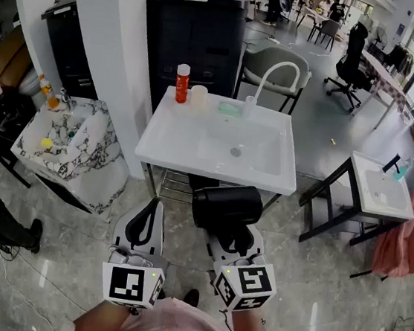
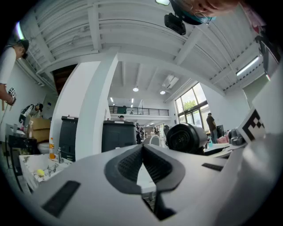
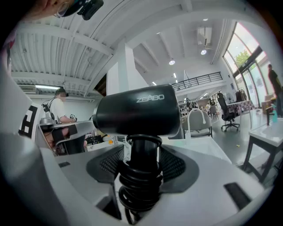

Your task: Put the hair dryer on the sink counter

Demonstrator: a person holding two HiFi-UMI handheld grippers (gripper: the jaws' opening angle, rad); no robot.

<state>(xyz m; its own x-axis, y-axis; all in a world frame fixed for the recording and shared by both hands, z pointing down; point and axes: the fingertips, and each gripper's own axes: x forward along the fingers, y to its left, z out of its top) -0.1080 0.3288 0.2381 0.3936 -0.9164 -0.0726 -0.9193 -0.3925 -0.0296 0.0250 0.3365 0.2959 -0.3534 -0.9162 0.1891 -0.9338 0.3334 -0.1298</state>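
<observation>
A black hair dryer (image 1: 226, 204) hangs in the air just in front of the white sink counter (image 1: 186, 151), a little below its front edge. My right gripper (image 1: 232, 239) is shut on its handle. In the right gripper view the barrel (image 3: 137, 110) lies crosswise above the jaws, and the coiled cord (image 3: 138, 185) is bunched round the handle between the pads of the right gripper (image 3: 142, 150). My left gripper (image 1: 144, 224) is beside it on the left, shut and empty. In the left gripper view the left gripper (image 2: 143, 145) has its pads meeting at the tips, and the dryer (image 2: 185, 137) shows on the right.
On the counter's back edge stand an orange bottle (image 1: 182, 83), a white cup (image 1: 198, 95), a green soap dish (image 1: 230, 108) and a white faucet (image 1: 278, 72). A marble sink (image 1: 68, 140) stands at left, another sink stand (image 1: 380, 190) with pink cloth (image 1: 404, 238) at right.
</observation>
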